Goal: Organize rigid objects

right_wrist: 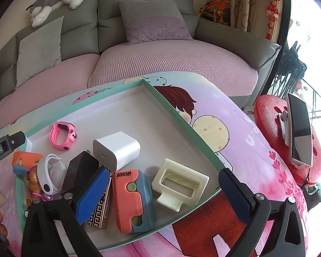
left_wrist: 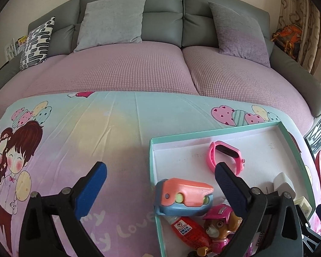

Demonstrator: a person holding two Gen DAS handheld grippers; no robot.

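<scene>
Right gripper (right_wrist: 162, 184) hangs spread, empty, over the teal tray (right_wrist: 182, 120); the orange-blue toy (right_wrist: 133, 201) lies lower centre between its fingers, long axis running up-down. Left gripper (left_wrist: 160, 177), also spread, straddles the tray's left wall.

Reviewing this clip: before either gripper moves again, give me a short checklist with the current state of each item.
1. Left gripper open with nothing held: ok, its fingers are spread wide and nothing sits between them.
2. Right gripper open with nothing held: ok.
3. Objects already in the box: ok for the pink watch, white charger, cream holder and orange-blue toy.
4. Anything left on the printed cloth outside the box: cannot tell; none shows, but the views are partial.
5. Free floor inside the box for another item: ok, the far corner is bare.
6. Phone on the red stool, apart from the grippers: ok.
</scene>
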